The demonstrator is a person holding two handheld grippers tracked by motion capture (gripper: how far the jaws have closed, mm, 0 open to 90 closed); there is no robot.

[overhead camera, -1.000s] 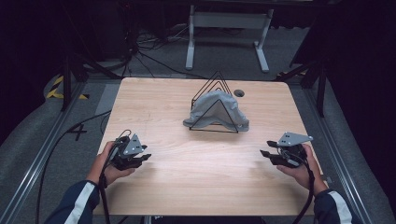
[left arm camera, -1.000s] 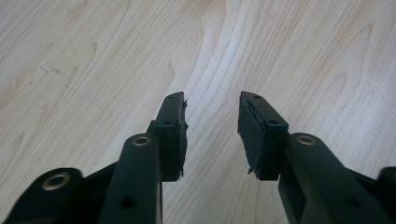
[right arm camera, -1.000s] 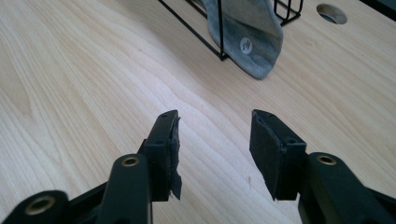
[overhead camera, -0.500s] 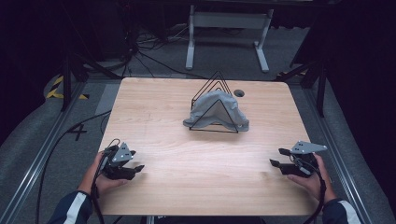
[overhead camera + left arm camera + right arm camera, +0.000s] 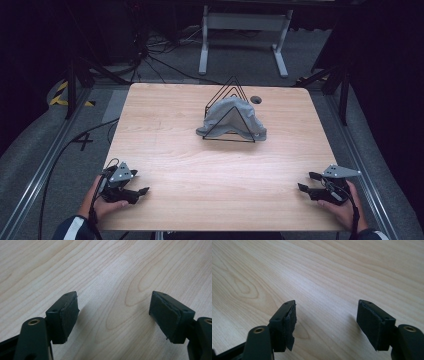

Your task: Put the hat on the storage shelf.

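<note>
Nearest the person, both grippers sit low over the front edge of the worktop (image 5: 165, 125), one at each corner. The left gripper (image 5: 142, 191) is held in the left hand (image 5: 102, 202) at the front left. In the left gripper view its fingers (image 5: 67, 315) stand wide apart; they have just been opening, with nothing between them but bare wood. The right gripper (image 5: 306, 182) is held in the right hand (image 5: 342, 205) at the front right. Its fingers (image 5: 287, 320) are likewise spread, have just been opening, and hold nothing.

Farther off, past a wide stretch of bare wood, the grey cloth (image 5: 231, 117) hangs draped over a black wire rack (image 5: 231, 90) that stands a little right of the worktop's middle, towards its far side. The rack is a row of upright triangular frames, and the cloth lies over the front ones, spilling down both slopes to the wood. Its long axis runs across the worktop from left to right, with one end hanging on each side.

So the cloth lies ahead of both sets of fingers and inward from each: up and to the right of the left ones, up and to the left of the right ones. Both are well apart from it. The right gripper looks slightly nearer, since the rack stands off centre to that side, but the difference is small. Each hand appears placed to reach for its own end of the cloth.
</note>
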